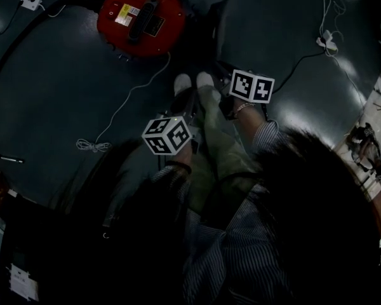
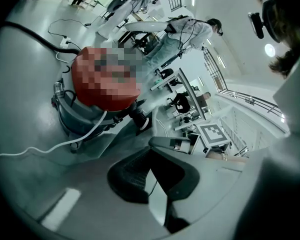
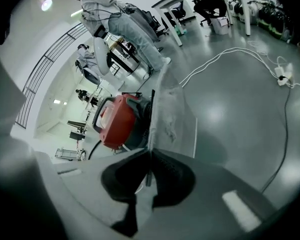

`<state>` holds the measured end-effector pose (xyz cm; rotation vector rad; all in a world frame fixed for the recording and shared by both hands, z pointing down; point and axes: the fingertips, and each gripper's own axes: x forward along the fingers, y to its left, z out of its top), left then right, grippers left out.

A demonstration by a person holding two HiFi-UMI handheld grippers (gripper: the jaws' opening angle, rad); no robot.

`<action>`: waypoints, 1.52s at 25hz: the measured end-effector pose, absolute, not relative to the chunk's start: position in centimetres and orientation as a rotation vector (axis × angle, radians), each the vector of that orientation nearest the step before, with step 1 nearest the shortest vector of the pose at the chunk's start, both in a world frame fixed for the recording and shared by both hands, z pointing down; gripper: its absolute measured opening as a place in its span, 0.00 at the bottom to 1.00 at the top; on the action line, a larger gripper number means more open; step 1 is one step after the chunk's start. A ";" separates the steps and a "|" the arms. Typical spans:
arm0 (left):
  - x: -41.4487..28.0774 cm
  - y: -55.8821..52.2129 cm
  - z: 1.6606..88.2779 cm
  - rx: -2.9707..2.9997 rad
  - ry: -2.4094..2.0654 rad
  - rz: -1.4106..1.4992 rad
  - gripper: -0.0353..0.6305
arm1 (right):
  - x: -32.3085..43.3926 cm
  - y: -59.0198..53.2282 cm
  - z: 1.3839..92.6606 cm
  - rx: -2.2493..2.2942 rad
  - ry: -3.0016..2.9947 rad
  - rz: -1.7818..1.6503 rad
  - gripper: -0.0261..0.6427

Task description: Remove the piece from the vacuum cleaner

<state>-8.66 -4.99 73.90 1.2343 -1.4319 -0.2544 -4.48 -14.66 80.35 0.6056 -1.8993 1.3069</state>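
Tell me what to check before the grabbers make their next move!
1. Right gripper pinching the grey sheet: ok.
2. Left gripper empty, jaws together: ok.
3. Sheet free of the vacuum: cannot tell; they overlap in the right gripper view.
4. Vacuum upright: ok.
5. White cord clear of the shoes: ok.
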 end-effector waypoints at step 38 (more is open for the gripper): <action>-3.2 -15.1 43.3 1.706 -1.237 -0.189 0.06 | 3.0 -17.1 42.7 0.591 -2.353 1.158 0.07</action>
